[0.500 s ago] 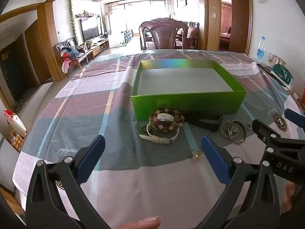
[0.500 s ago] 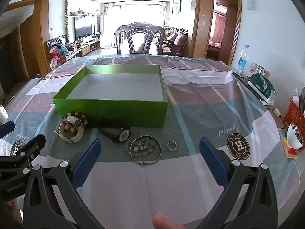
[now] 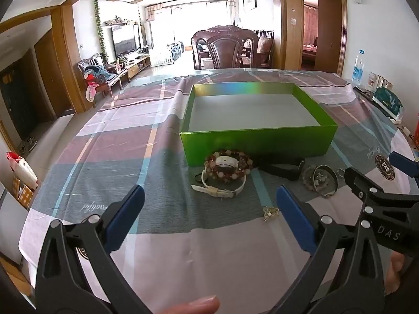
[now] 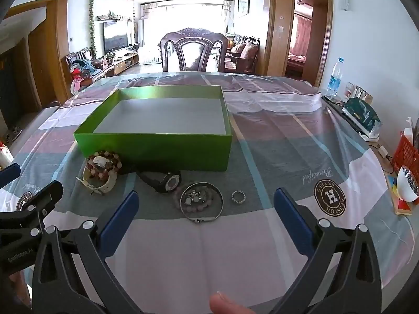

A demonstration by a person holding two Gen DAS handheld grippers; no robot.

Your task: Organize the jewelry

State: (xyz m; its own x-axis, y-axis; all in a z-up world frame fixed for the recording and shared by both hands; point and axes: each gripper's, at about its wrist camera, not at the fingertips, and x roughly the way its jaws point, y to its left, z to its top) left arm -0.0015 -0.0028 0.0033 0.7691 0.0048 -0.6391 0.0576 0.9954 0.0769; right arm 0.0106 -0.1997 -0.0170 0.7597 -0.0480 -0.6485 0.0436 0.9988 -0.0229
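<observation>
Green box [image 4: 157, 151] rim bare, jewelry along its front wall — both claws wide, unladen

Both views have shifted only slightly. From the left wrist, the green box [image 3: 258, 141] and beaded bracelet [image 3: 229, 166] sit marginally higher. From the right wrist, the silver bangle [image 4: 201, 201] and small ring [image 4: 238, 197] sit marginally lower and nearer.

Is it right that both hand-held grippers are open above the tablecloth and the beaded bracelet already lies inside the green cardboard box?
Not quite. Both views show the green cardboard box holding nothing; the red-and-pink beaded bracelet lies outside on the checked tablecloth, before the box's front wall. The left hand-held gripper and right hand-held gripper are indeed open.
</observation>
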